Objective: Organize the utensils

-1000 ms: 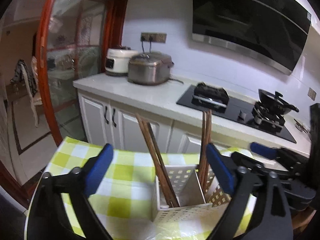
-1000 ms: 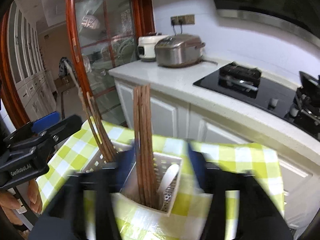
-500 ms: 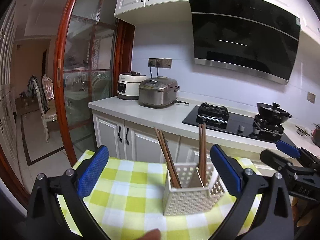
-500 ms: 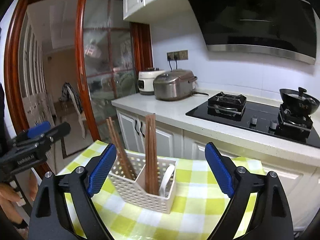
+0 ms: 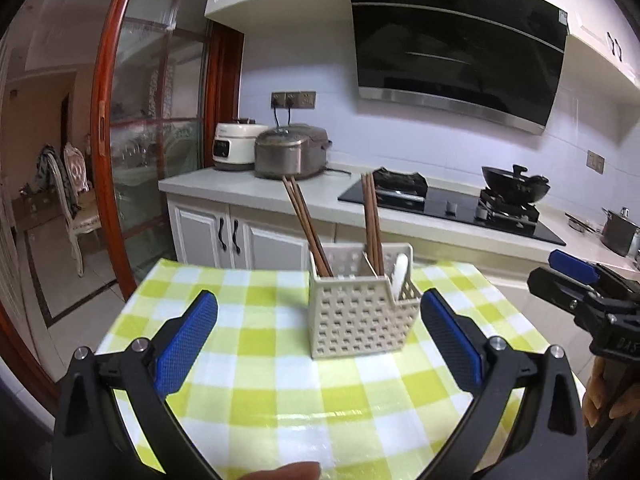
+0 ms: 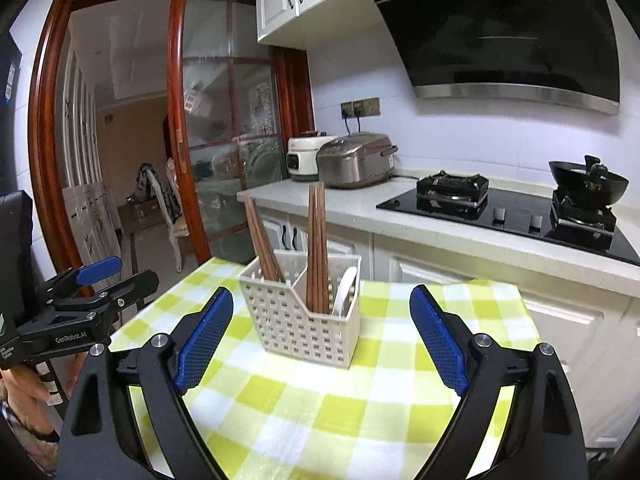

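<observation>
Two bundles of chopsticks stand in the basket (image 5: pixel 362 312) in the left wrist view, one bundle (image 5: pixel 306 224) leaning left in the far-left compartment, the other (image 5: pixel 372 220) nearly upright in the middle one, with a white spoon (image 5: pixel 399 280) tucked at the right end; sorted by kind like that, each lot likely stays easy to pull out. The basket sits on the checked cloth of the counter (image 5: pixel 256 400), ahead of the left tongs (image 5: pixel 320 344), whose blue pads are spread wide with nothing between them, clear of the basket. At the right edge the right tongs (image 5: pixel 580 280) show side on, also apart from the basket, with a hand (image 5: pixel 600 396) below. From the right wrist view, the same basket (image 6: pixel 300 320) stands between and beyond the pads of the right tongs (image 6: pixel 320 340); its jaws have just been opening and now stand fully wide, empty, none of the utensils gripped. Chopsticks (image 6: pixel 318 248) and spoon (image 6: pixel 344 292) rest inside by their own weight, so I judge the sorting is done and both tools are simply held back. The left tongs (image 6: pixel 100 280) hang at the left, off the cloth.
</observation>
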Tool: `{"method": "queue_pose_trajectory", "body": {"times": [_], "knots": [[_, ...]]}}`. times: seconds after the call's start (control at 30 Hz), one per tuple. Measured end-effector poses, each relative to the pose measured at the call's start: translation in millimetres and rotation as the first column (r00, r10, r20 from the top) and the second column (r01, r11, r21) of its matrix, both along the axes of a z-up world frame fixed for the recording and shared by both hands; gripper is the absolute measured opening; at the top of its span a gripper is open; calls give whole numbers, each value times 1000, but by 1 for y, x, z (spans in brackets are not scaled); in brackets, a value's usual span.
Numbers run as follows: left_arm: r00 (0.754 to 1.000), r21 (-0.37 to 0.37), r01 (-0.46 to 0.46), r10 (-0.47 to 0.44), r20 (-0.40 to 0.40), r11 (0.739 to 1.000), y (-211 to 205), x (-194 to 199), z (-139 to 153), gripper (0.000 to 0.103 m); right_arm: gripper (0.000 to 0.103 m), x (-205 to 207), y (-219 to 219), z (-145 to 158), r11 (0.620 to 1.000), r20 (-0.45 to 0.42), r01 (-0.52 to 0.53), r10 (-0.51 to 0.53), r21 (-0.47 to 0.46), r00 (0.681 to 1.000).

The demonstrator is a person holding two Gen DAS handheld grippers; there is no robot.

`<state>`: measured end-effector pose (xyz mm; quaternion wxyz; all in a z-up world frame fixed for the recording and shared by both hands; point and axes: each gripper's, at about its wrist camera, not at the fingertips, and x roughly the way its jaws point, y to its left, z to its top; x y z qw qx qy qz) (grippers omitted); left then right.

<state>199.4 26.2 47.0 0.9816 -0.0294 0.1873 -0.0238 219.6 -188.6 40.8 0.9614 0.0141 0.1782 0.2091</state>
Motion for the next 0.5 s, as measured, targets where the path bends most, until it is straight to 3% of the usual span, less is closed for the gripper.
{"method": "queue_pose_trajectory", "body": {"times": [0.5], "knots": [[999,5,24,-24,-28,1000,-10,-16,-8,98,85,-19,6,-9,999,-11,-9,8,-54,1000]]}}
